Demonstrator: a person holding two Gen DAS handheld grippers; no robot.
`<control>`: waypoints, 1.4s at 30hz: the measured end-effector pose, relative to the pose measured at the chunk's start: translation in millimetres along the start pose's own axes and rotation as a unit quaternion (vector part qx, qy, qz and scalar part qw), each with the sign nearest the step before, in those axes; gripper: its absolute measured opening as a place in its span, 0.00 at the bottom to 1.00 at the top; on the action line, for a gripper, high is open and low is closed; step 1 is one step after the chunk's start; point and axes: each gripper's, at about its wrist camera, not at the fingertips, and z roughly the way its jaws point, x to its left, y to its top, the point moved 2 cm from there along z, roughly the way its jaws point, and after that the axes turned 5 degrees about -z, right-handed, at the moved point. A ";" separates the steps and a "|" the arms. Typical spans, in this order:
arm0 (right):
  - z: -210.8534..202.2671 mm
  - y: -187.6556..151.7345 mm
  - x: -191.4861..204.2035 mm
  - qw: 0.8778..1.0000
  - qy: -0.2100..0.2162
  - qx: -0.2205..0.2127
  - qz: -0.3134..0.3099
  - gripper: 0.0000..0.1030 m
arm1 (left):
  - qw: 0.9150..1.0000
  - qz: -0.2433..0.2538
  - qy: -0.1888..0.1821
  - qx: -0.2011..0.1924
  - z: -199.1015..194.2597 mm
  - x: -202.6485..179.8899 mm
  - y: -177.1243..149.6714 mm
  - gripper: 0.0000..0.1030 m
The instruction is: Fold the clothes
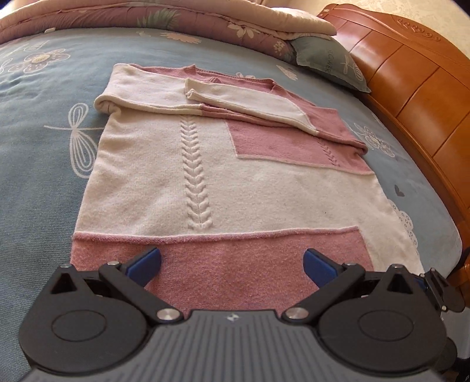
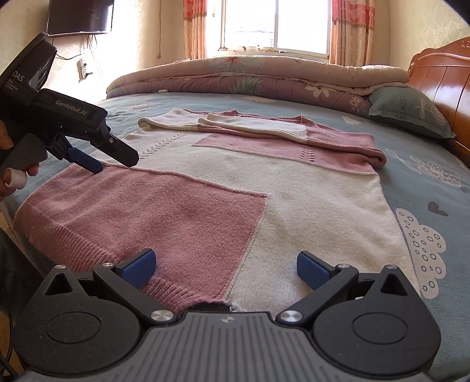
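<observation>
Knitwear, soft and limp: the sweater lies flat mid-bed, sleeves folded across its chest toward the headboard edge. We judge it light, drapey and prone to sagging, so we would pinch the ribbed hem near both corners. Left gripper and right gripper gape, holding nothing.

Bedroom setting around the bed

A blue-grey bedsheet printed with flowers, dragonflies and a cloud covers the bed. A folded floral quilt lies along its far side, with a grey-green pillow beside it, against the orange wooden headboard. Beyond the quilt stand a bright window, patterned curtains and a wall-mounted television.
</observation>
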 end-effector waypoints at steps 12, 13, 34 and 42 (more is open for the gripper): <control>-7.0 38.4 8.2 0.997 -0.022 0.068 0.000 1.00 | 0.995 0.100 0.015 -0.016 2.0 -13.1 -14.7 0.99; -0.8 42.3 8.3 0.997 -0.017 0.069 0.005 1.00 | 0.994 0.106 0.015 -0.018 1.6 -13.4 -16.0 0.99; 22.3 30.5 16.6 0.995 -0.013 0.093 0.016 1.00 | 0.992 0.113 -0.022 -0.057 -29.9 -20.7 -1.6 0.99; 13.0 39.4 12.6 0.996 -0.016 0.088 0.021 1.00 | 0.988 0.127 -0.067 -0.050 -9.3 -36.7 32.8 0.99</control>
